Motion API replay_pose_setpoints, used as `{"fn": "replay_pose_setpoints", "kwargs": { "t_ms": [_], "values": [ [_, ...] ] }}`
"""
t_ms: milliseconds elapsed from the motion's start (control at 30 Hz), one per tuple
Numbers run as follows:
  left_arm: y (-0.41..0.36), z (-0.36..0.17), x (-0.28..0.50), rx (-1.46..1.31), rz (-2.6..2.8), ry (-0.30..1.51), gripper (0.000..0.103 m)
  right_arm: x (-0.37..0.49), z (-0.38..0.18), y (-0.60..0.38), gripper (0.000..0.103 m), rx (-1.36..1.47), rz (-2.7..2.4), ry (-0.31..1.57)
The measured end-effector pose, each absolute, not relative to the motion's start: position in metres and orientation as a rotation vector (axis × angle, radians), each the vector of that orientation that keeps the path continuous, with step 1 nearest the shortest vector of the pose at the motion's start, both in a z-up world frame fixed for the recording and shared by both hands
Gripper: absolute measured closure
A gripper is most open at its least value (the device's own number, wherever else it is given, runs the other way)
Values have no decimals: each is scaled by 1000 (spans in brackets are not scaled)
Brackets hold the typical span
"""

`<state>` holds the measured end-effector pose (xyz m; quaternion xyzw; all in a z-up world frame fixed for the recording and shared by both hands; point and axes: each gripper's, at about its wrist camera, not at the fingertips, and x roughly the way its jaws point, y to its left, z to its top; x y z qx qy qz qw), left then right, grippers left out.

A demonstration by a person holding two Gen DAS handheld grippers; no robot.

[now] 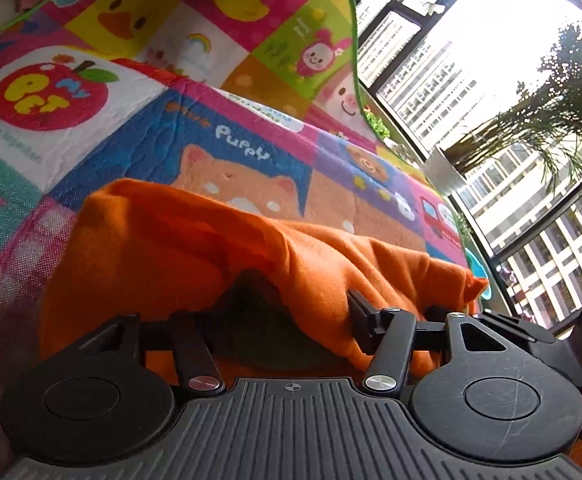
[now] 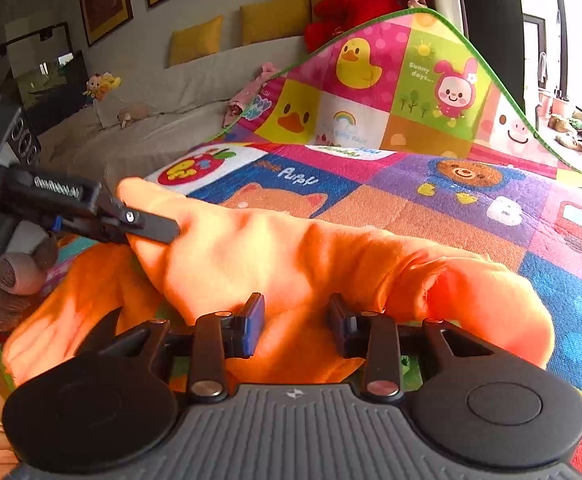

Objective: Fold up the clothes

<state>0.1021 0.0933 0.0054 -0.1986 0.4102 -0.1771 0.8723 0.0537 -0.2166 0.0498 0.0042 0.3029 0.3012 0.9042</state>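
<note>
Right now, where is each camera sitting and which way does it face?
Left wrist: rides on the left claw, low over the orange garment, facing the cartoon mat and windows; its own fingers show, half under cloth.
Right wrist: rides on the right claw, facing the sofa and raised mat edge; its own fingers and the left claw gripping the cloth show.
Shared: the garment, the mat, each other's claw.
</note>
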Motion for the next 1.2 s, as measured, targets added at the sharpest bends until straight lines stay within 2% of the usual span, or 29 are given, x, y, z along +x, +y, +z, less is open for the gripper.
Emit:
{"fn": "replay_pose_setpoints", "kwargs": {
  "t_ms": [167, 300, 433, 733, 867, 933, 1067, 1200],
  "values": [
    [88, 1, 79, -332, -389, 858, 46, 29, 80, -238, 54, 26, 587, 507],
    [84, -1, 68, -297, -390, 843, 46, 42, 71, -238, 54, 4, 552, 560],
    [93, 11, 61, -343, -418, 830, 44, 57, 25, -229, 53, -67, 500, 706],
    [105, 59, 64, -479, -515, 648, 42, 53, 19, -230, 52, -54, 498, 696],
    [90, 23, 82, -454, -467, 781, 42, 54, 21, -232, 52, -48, 502, 698],
    [92, -2, 87, -482, -432, 862, 49, 52, 29, -235, 53, -34, 504, 690],
    [95, -10, 85, -485, -441, 862, 49, 50, 69, -236, 53, -37, 543, 592],
    [89, -9, 85, -434, -441, 858, 48, 72, 93, -207, 50, -175, 627, 574]
  ]
}}
